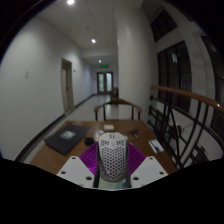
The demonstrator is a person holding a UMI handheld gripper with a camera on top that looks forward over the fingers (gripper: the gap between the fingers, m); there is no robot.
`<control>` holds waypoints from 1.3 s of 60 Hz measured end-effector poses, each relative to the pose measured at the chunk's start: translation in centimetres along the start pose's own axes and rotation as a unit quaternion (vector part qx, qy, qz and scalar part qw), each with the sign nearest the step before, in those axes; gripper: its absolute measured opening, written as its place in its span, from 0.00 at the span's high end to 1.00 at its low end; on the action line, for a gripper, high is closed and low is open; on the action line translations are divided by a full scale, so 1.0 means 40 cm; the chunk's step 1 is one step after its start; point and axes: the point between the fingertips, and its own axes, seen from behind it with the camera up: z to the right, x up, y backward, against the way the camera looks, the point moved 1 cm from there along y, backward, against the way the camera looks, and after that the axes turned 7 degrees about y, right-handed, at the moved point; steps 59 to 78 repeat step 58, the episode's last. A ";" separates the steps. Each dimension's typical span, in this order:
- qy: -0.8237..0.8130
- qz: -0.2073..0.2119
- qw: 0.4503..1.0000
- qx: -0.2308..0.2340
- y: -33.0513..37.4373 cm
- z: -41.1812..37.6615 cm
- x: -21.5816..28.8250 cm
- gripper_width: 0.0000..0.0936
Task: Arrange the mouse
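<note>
Gripper [112, 172] fingers point ahead over a wooden table [80, 152], and they hold a white mouse [112, 155] with lots of little holes in its shell. The mouse sits right between the two fingers, with a purple pad [90, 158] showing at its left side and a bit of purple at its right too. Both fingers seem to press on it, so the grip looks closed on the mouse, though the right pad is mostly hidden. The mouse stands up on its end in the grip, tall and narrow, not flat. I cannot tell if it touches the table or hangs just over it. Ahead and to the left of the fingers lies a dark flat thing [68, 138], maybe a mouse mat or a closed laptop. A chair [118, 110] stands past the far end of the table, and a long hallway runs on beyond it. What could go wrong? The shell is smooth and round, so it might slip or twist if the squeeze is light. If the fingers let go while the mouse is still on its end, it could tip over or land upside down. Letting go too high could make it drop and bounce toward the table edge.
</note>
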 end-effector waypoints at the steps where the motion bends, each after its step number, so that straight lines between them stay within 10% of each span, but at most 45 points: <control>1: 0.000 -0.012 1.000 -0.003 -0.003 0.015 -0.029 0.62; 21: 0.017 -0.153 0.988 0.004 -0.101 0.027 -0.421 0.62; 35: 0.037 -0.159 0.986 0.029 -0.028 0.054 -0.402 0.05; 57: -0.050 -0.097 0.993 0.040 0.344 0.182 -0.382 0.09; 78: -0.053 -0.097 0.993 0.042 0.352 0.187 -0.385 0.09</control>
